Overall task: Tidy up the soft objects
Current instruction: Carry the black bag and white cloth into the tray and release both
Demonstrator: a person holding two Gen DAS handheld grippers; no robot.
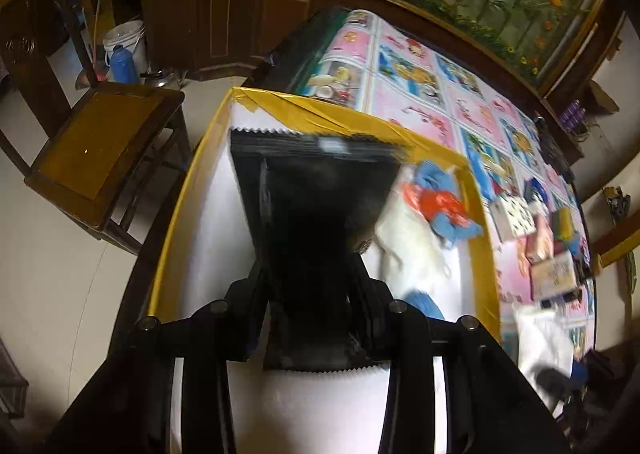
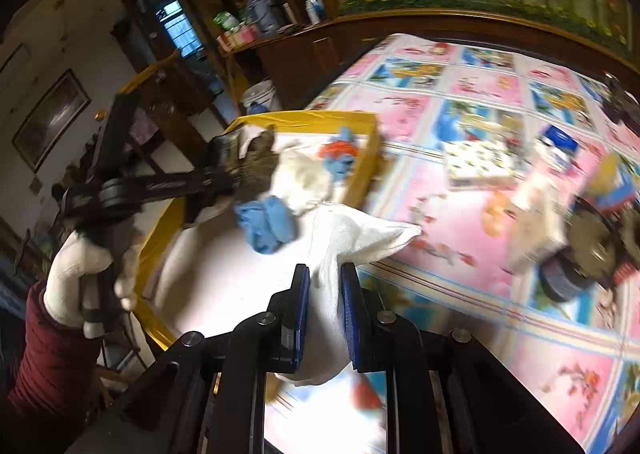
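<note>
One white cloth [image 2: 344,238] pinched between right tool [image 2: 325,278] pads

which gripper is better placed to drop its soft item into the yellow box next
Left: the left gripper holds its dark item over the yellow box, while the right gripper holds the white cloth at its edge.

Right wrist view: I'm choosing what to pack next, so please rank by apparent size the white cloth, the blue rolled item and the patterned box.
1. white cloth, though nearness inflates it
2. patterned box
3. blue rolled item, close to the box; unsure.
</note>
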